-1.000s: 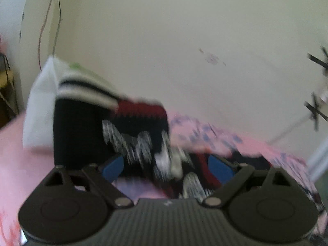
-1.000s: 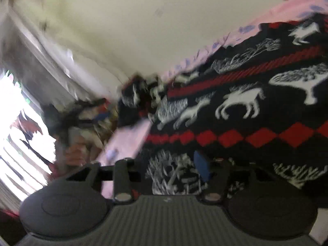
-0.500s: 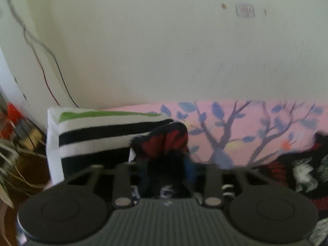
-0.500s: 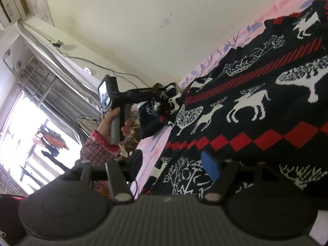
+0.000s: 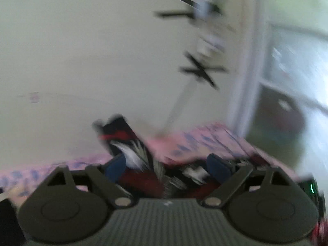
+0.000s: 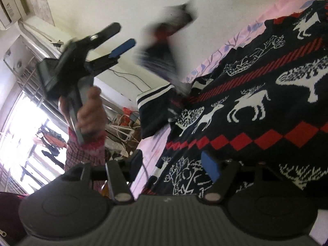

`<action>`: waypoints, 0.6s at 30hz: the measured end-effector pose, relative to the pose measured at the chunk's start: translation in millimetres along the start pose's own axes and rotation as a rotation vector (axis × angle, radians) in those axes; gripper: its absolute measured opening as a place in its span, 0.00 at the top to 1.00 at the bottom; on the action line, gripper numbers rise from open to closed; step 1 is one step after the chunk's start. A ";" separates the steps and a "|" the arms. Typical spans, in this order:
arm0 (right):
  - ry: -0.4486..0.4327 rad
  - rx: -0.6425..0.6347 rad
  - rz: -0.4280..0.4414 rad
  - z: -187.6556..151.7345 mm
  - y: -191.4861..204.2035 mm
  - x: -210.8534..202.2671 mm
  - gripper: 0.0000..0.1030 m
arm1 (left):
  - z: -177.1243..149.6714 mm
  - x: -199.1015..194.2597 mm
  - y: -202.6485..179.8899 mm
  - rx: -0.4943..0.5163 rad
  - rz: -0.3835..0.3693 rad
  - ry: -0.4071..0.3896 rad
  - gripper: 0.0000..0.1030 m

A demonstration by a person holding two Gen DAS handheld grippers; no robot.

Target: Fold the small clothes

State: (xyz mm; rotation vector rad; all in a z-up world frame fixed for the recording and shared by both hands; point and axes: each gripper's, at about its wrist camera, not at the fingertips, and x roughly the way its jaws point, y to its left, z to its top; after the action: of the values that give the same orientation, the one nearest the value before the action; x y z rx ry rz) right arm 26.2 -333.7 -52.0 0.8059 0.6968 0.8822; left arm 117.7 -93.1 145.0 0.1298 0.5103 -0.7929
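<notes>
Black knit with white reindeer and red diamonds, the sweater [image 6: 256, 106] lies spread on the pink bed sheet [image 6: 272, 6], just ahead of our right hand-held gripper [image 6: 174, 166] and reaching under it. We see the right gripper's fingers spread wide, its blue pad [image 6: 211, 168] above the knit and the other finger off the fabric's edge, gripping nothing.

Up and to the left of it, our left hand-held gripper [image 6: 121, 39] is raised in the air, held by our left hand [image 6: 88, 110], its fingers apart and bare. One sleeve [image 6: 164, 53] is airborne just beyond those fingertips, blurred, not touching them.

From the left wrist camera, that sleeve [image 5: 125, 143] stands up between and ahead of the parted blue pads [image 5: 114, 167], with more of the sweater bunched below. Everything here is smeared by blur.

A striped folded garment [image 6: 153, 110] sits on the bed beside the sweater's far edge, left of the right gripper.
</notes>
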 end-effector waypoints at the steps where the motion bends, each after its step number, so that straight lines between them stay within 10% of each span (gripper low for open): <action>1: 0.000 0.000 0.000 -0.1 0.1 -0.1 0.33 | -4.7 3.3 -2.1 0.013 0.008 0.006 0.13; 10: -0.066 -0.009 -0.032 2.7 1.5 -10.9 0.38 | -62.3 9.3 120.6 -0.444 0.380 0.027 0.10; 16: -0.220 -0.021 -0.314 57.7 3.0 -50.2 0.48 | -112.1 36.0 151.0 -0.597 0.343 0.064 0.16; 18: -0.255 -0.080 -0.422 88.1 -0.3 -53.1 0.47 | -119.8 43.1 153.7 -0.602 0.328 0.058 0.44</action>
State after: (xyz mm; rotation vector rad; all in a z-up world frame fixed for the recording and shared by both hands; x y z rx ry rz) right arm 71.9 -407.2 3.5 0.6523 0.5730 0.4144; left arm 205.4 22.5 7.9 -0.3157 0.7407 -0.2930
